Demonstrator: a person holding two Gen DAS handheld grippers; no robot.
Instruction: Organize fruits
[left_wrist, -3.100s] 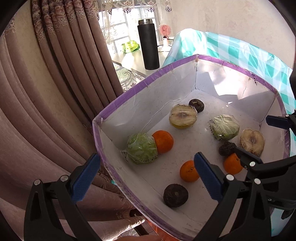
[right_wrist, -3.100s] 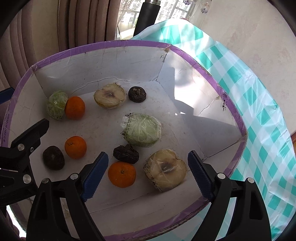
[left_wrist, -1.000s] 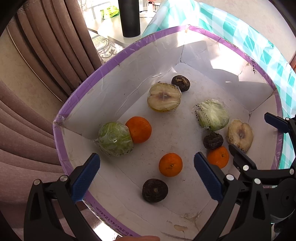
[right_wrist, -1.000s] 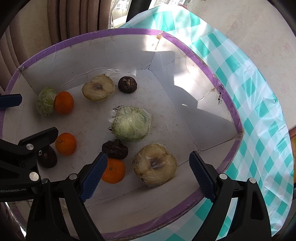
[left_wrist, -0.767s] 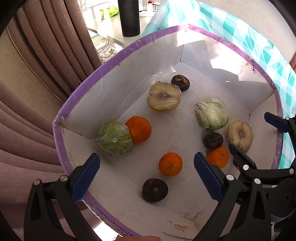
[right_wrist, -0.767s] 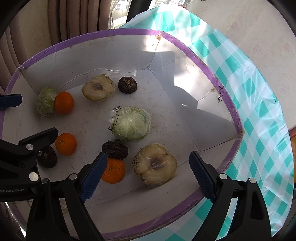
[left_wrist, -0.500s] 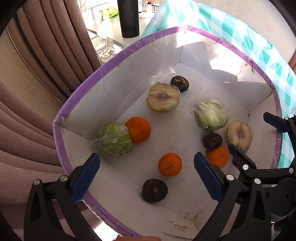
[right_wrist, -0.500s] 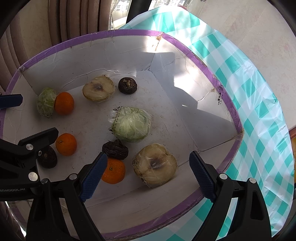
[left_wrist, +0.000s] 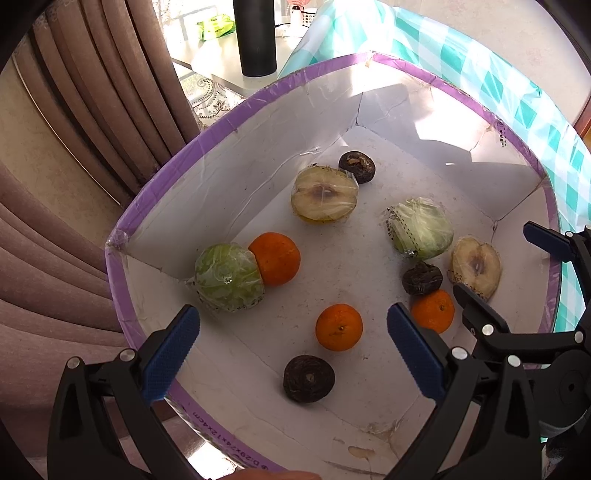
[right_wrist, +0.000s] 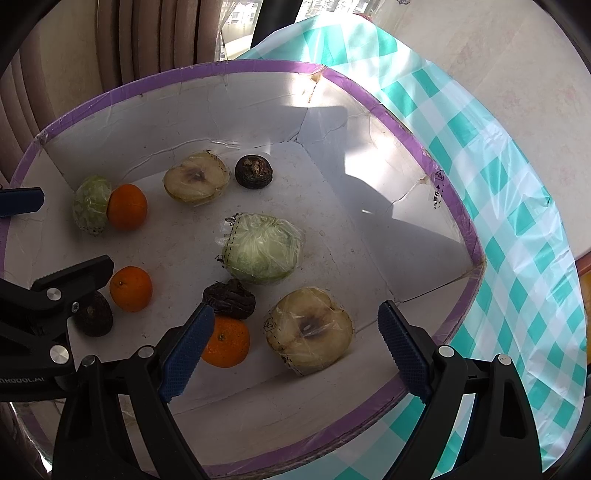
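**Orange fruit scattered in the white box**

Orange balls, three of them, lie on the box floor in my left wrist view: one orange at lower centre, another lower right touching a wrinkled dark fruit, a third at centre left pressed against a wrapped cabbage. A second cabbage sits right of centre, just beside a wrapped apple half. Another apple half lies upper centre, touching a dark fruit; one more dark fruit rests at the bottom.

My left gripper hangs wide over the box's near edge, holding nothing. My right gripper is equally wide and empty, framing an apple half low in its view.

Outside the purple rim I see a checked cloth, curtains at left, and a black flask at the top.
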